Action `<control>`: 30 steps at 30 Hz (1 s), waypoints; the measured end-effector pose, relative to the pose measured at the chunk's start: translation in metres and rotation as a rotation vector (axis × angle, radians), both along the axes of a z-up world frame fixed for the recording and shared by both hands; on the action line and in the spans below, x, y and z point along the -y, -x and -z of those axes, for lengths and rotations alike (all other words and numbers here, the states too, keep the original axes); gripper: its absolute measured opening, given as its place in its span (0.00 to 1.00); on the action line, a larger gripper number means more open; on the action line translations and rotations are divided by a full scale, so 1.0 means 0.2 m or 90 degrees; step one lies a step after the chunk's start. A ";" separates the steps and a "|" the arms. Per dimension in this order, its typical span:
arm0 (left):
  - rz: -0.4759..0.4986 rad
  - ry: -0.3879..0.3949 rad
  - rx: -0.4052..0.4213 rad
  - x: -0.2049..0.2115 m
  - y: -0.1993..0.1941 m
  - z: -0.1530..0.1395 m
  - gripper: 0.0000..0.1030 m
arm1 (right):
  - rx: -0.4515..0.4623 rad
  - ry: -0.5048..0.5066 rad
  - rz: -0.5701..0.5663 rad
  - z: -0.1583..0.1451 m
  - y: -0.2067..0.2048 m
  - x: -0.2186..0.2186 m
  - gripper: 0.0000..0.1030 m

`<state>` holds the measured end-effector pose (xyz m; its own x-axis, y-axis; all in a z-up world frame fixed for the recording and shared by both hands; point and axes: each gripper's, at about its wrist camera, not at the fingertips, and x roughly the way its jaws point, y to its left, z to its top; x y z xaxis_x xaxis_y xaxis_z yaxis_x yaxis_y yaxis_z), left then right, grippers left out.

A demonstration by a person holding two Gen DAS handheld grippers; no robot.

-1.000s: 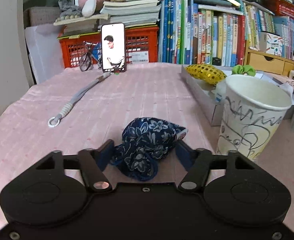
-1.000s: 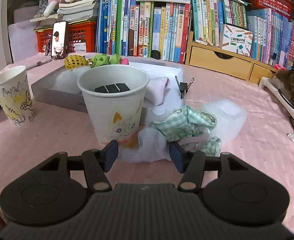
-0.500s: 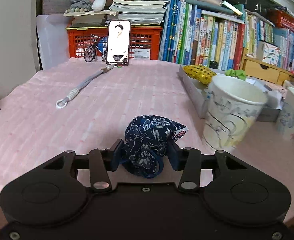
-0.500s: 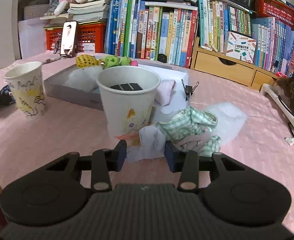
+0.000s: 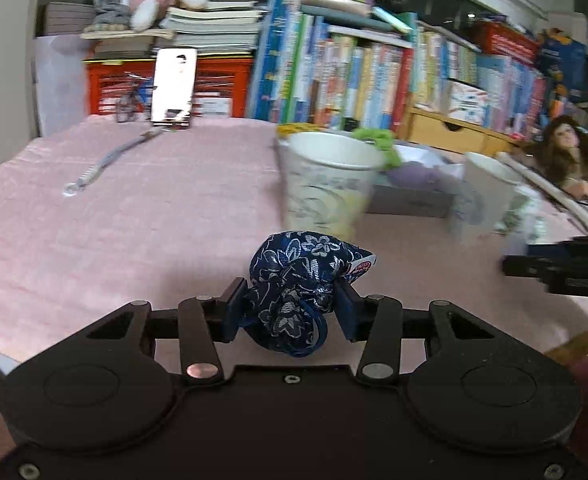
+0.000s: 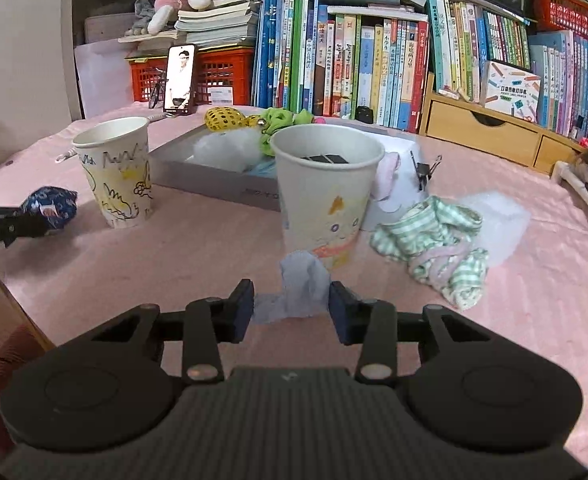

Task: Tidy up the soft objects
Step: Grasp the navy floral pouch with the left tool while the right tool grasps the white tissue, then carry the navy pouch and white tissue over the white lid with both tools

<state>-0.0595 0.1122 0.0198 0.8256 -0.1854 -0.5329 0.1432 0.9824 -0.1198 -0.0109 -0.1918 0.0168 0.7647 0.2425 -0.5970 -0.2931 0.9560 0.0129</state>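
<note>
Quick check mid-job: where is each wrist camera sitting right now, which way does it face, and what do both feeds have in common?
Left wrist: behind the left gripper, facing across the pink table; its pads pinch the blue floral pouch.
Right wrist: behind the right gripper, facing the cat cup; its pads hold pale blue cloth.
Shared: the scribbled cup, phone, bookshelf.

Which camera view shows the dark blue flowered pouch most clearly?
The left wrist view shows the dark blue flowered pouch best: it fills the centre, sharp and close, pinched between the left gripper's pads. In the right wrist view the pouch is small, at the far left edge beside a paper cup.
</note>
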 end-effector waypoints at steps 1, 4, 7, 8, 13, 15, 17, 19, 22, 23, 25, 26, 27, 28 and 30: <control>0.011 0.004 0.001 0.03 0.01 0.00 0.43 | 0.000 -0.002 -0.001 0.00 0.00 0.00 0.44; 0.038 0.011 0.008 0.10 0.03 -0.01 0.43 | 0.001 -0.008 -0.003 0.00 0.01 -0.01 0.44; 0.057 0.015 0.010 0.16 0.03 -0.01 0.43 | 0.002 -0.011 -0.002 0.00 0.02 -0.01 0.44; 0.060 0.019 0.009 0.18 0.03 -0.01 0.43 | 0.001 -0.014 -0.002 0.00 0.02 -0.01 0.44; 0.070 0.026 0.016 0.24 -0.01 -0.03 0.43 | 0.004 -0.022 0.001 -0.01 0.01 0.00 0.44; 0.075 0.029 0.021 0.26 -0.03 -0.05 0.43 | 0.007 -0.025 0.000 -0.02 0.02 0.00 0.44; 0.082 0.026 0.029 0.29 -0.04 -0.07 0.43 | 0.011 -0.027 -0.002 -0.03 0.02 0.00 0.44; 0.088 0.022 0.036 0.32 -0.06 -0.08 0.43 | 0.016 -0.029 -0.005 -0.05 0.02 -0.01 0.44; 0.096 0.019 0.046 0.35 -0.08 -0.12 0.43 | 0.027 -0.032 -0.006 -0.08 0.02 -0.01 0.44; 0.097 0.018 0.050 0.36 -0.08 -0.13 0.43 | 0.030 -0.033 -0.006 -0.09 0.02 -0.01 0.44; 0.099 0.015 0.058 0.37 -0.10 -0.15 0.43 | 0.037 -0.035 -0.006 -0.11 0.02 -0.01 0.44; 0.099 0.013 0.062 0.38 -0.10 -0.16 0.43 | 0.039 -0.035 -0.006 -0.12 0.02 -0.01 0.44; 0.100 0.012 0.065 0.39 -0.11 -0.17 0.43 | 0.042 -0.036 -0.007 -0.13 0.02 -0.01 0.44; 0.100 0.011 0.068 0.40 -0.12 -0.18 0.43 | 0.045 -0.037 -0.007 -0.14 0.02 -0.01 0.44; 0.102 0.011 0.073 0.41 -0.13 -0.21 0.43 | 0.052 -0.040 -0.008 -0.16 0.02 -0.01 0.44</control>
<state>-0.0325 0.0298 0.0608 0.8395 -0.3282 -0.4332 0.3118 0.9437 -0.1106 -0.0149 -0.1901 0.0481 0.8069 0.2875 -0.5160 -0.3079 0.9502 0.0479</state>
